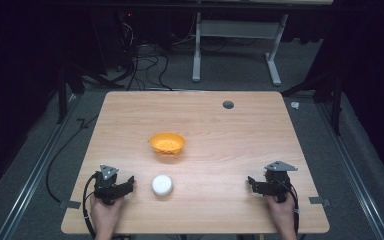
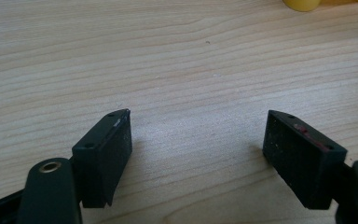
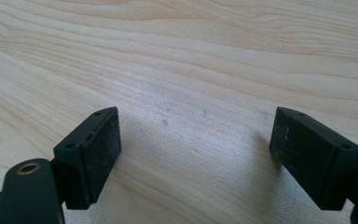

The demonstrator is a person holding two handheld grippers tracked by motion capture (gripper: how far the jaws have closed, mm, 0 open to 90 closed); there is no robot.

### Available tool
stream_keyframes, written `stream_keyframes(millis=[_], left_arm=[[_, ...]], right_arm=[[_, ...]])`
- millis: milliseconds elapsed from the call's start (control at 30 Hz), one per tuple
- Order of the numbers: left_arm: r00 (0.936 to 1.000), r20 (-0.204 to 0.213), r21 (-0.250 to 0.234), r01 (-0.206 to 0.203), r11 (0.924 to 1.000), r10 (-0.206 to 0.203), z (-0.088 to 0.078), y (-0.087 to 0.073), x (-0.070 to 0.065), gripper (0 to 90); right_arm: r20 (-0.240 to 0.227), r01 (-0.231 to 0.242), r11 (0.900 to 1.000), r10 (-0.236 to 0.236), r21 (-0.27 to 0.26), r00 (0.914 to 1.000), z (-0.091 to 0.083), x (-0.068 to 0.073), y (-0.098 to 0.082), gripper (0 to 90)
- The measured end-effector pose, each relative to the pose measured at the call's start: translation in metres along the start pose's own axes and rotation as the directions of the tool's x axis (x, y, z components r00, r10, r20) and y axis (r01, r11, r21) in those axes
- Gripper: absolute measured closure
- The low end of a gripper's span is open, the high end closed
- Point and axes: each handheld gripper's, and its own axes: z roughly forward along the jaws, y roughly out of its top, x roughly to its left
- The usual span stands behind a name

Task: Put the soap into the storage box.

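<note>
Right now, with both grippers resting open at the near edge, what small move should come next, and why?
Probably slide the left gripper right toward the white round object: it lies closest, the jaws stand open and empty, and the orange bowl waits just beyond it.

Worktop: pale wood, wavy grain. Bowl: orange, speckled inside. Lid: plain white. Left gripper and right gripper: black, grey top plates. Floor: grey.
</note>
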Motion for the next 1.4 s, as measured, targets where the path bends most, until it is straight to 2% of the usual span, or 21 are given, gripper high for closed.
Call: stream_keyframes(millis=[767,1200,1300,1400], left_arm=[[0.9999,0.01,0.001,-0.008,1.0,0.008,-0.0018,-0.0015,-0.0012,23.8],[0.9991,0.027,-0.001,0.032,0.9995,-0.032,-0.0032,-0.0011,0.0033,23.7],[0.9975,0.05,-0.009,0.051,0.9987,-0.05,-0.0055,0.0003,0.0043,22.6],[0.9972,0.06,-0.01,0.046,0.9989,-0.045,-0.0086,0.0018,0.0043,21.9]], right_arm=[[-0.002,-0.005,1.0,0.005,0.0,1.0,-0.0002,-0.0006,0.0,17.4],[-0.003,0.0,1.0,0.0,0.0,1.0,-0.0002,-0.0008,0.0,17.3],[-0.002,0.0,1.0,0.0,-0.001,1.0,-0.0001,-0.0005,-0.0001,17.3],[-0.003,-0.001,1.0,0.001,-0.001,1.0,-0.0001,-0.0004,0.0,17.3]])
